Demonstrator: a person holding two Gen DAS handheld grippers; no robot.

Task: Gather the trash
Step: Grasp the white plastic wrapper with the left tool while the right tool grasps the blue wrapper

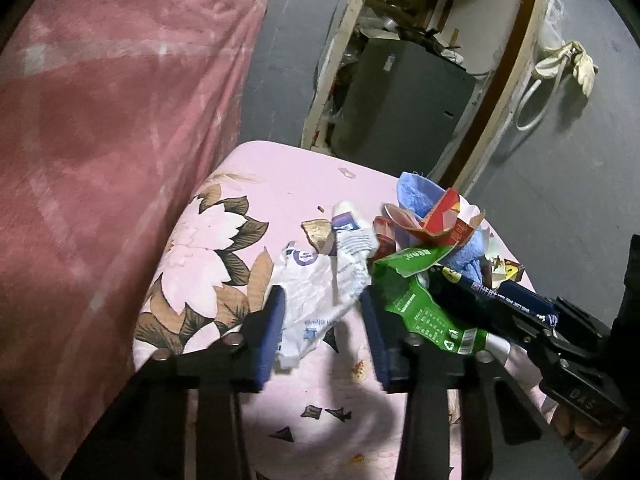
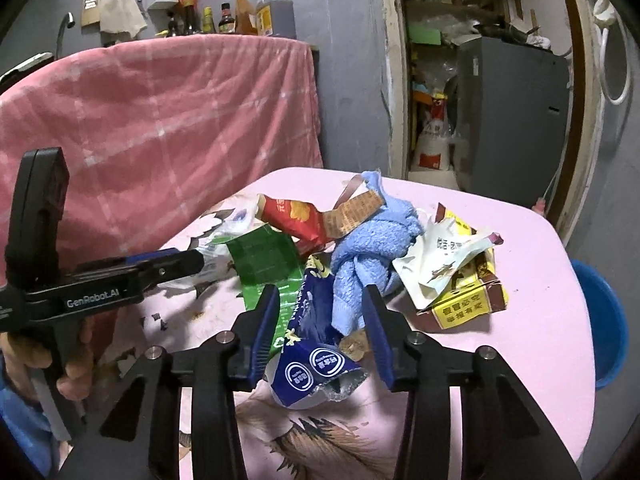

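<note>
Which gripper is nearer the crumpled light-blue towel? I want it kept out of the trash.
Right. The right gripper straddles a dark-blue wrapper, with the crumpled light-blue towel just beyond its fingertips. The left gripper sits farther off, around a white plastic wrapper.

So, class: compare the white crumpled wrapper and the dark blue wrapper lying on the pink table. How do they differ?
The white crumpled wrapper is pale with purple print; the dark blue wrapper is dark with white round logos. The white one lies between the fingers of the left claw; the blue one lies between those of the right claw. The white one sits apart on the table's left; the blue one lies against the blue cloth. Both are crumpled, empty packaging.
</note>
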